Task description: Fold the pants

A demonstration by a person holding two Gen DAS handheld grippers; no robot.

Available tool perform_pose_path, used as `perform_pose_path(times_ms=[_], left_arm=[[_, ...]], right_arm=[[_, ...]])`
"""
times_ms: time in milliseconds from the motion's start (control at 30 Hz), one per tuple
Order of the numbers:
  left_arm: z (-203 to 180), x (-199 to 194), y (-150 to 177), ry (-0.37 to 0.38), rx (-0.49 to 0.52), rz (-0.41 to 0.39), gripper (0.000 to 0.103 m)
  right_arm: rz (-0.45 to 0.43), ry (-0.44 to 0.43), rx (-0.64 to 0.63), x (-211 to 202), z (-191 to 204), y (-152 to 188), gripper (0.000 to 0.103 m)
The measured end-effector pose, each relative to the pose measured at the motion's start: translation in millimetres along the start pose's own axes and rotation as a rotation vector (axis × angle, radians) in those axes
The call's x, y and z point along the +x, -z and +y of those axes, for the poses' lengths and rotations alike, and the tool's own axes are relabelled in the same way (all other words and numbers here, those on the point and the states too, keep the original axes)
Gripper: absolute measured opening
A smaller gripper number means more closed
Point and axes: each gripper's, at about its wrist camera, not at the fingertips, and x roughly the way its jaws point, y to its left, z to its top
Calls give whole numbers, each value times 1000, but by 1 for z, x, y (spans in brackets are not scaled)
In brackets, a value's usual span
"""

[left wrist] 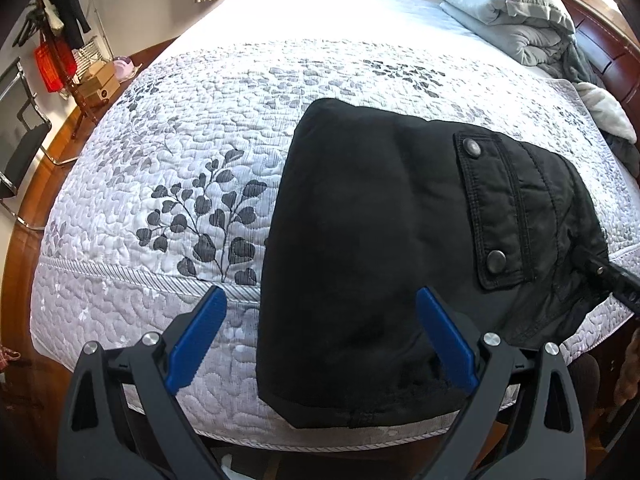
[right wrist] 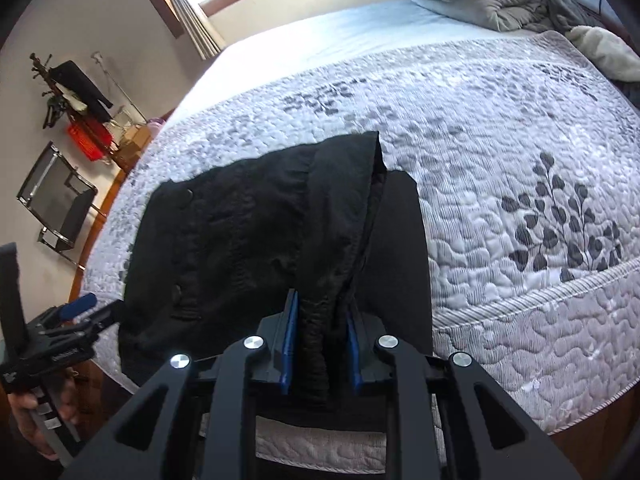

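Note:
Black pants (left wrist: 360,240) lie folded on the quilted bed (left wrist: 160,160), near its front edge, with a snap-button pocket flap (left wrist: 492,204) facing up. My left gripper (left wrist: 320,296) is open above the pants' left edge: one blue pad is over the quilt and the other over the cloth, pinching nothing. In the right wrist view, my right gripper (right wrist: 320,312) is shut on a bunched fold of the pants (right wrist: 240,240), lifting a ridge of cloth. Its tip shows in the left wrist view as the right gripper (left wrist: 616,280). A hand (right wrist: 32,408) holds the left gripper (right wrist: 76,312) at the pants' left side.
Pillows and a rolled grey duvet (left wrist: 512,12) lie at the head of the bed, with a wooden headboard (left wrist: 608,52) behind them. A coat rack with clothes and a red basket (left wrist: 54,64) and a black chair (left wrist: 20,140) stand on the wooden floor to the left.

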Motion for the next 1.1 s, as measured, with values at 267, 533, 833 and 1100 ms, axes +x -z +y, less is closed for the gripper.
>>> perform_pose_path(times_ms=[267,533,833,1100], left_arm=[[-2,10,5,-10,4,37,95],[-2,8,5,-9,7,38,95],[-5,7,0,-1,10,32,95],[-5,11,-7,-10,11,32,95]], right_arm=[[44,-15,65,21,-23,10,39],[14,-6,53,-1,-19,8,43],[-79,-14,8,-32,-2,-23,44],[-26,-11,-30,13,16,-62,43]])
